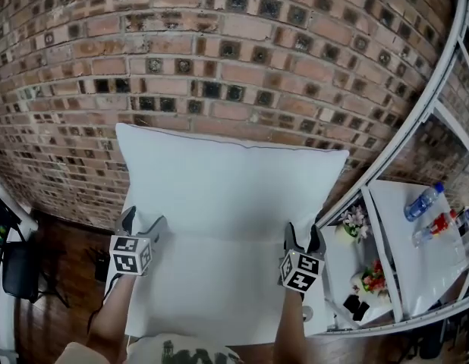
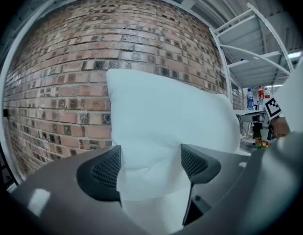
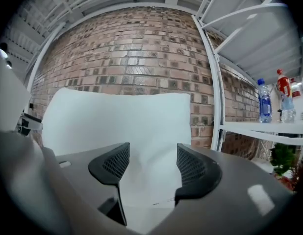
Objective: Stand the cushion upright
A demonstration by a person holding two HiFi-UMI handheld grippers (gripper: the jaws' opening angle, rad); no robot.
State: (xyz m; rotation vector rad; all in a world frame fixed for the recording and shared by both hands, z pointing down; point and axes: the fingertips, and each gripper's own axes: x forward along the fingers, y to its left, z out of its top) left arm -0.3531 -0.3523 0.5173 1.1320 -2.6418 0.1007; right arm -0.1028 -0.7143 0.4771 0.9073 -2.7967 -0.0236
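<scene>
Two bare arms (image 1: 113,317) reach up from the bottom edge, just above a shirt (image 1: 181,351) with a dark print. The print is cut off, so it cannot be read.

Each hand holds a claw. The left claw (image 1: 142,224) pinches the lower left corner of the cushion (image 1: 227,180). White cloth bulges in the gap between its two jaws and touches both. The right claw (image 1: 303,237) grips the lower right part of the cushion the same way. Its jaws sit partly apart with puckered cloth filling the gap between them.

The white cushion stands up on its long bottom edge on a white surface (image 1: 219,294). Its long side runs from left to right. Its back leans on the brick wall (image 1: 219,51) and its flat front faces the person. Its top corners point up. Where the cushion ends and the surface starts is hard to see, because both are white.

Each claw has a cube (image 1: 130,255) with black and white square marks, but no words.

On the right stands a white rack (image 1: 417,271). On it are a clear bottle with a blue cap (image 1: 424,202) and a bottle with red on it (image 1: 439,226). Their labels are too small to read. Some flowers (image 1: 354,220) sit lower down. At the far left, a dark chair (image 1: 22,271) on the wood floor (image 1: 60,249) is partly cut off.
</scene>
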